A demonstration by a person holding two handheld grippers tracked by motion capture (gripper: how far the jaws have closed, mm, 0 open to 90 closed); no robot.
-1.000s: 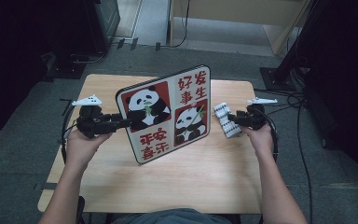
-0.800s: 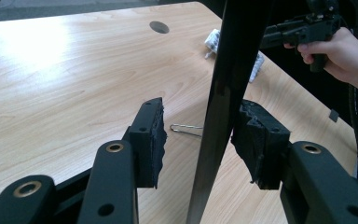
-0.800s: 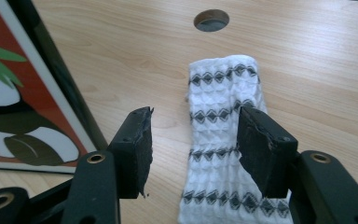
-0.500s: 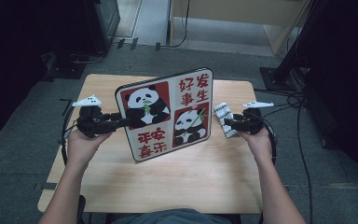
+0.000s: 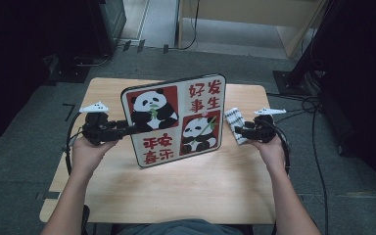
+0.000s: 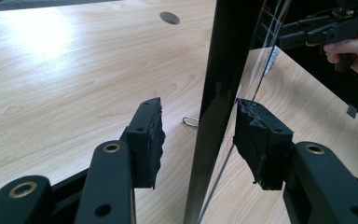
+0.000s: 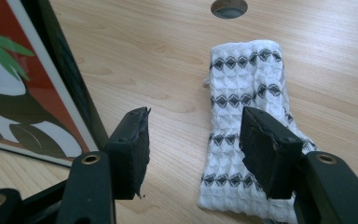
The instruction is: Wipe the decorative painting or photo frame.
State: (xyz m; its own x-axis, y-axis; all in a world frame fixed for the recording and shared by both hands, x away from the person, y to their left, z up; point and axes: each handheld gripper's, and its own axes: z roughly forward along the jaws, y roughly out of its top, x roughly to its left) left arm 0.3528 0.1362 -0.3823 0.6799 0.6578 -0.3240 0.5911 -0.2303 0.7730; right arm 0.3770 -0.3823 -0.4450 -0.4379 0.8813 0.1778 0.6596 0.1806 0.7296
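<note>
One panda board [image 5: 176, 120], one folded cloth [image 5: 235, 125], two grippers, jaws apart

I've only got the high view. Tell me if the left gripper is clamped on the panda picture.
Observer: No. The left gripper straddles the picture at its black edge, with a clear gap at one pad. Its jaws have just been opening.
Operator: Now check the right gripper and the cloth.
Observer: The right gripper is open, and its jaws have just been opening too. The cloth lies loose on the table, with no pad pressing it.
Operator: Report anything at the picture's foot.
Observer: A small metal loop rests on the table beside the foot.
</note>
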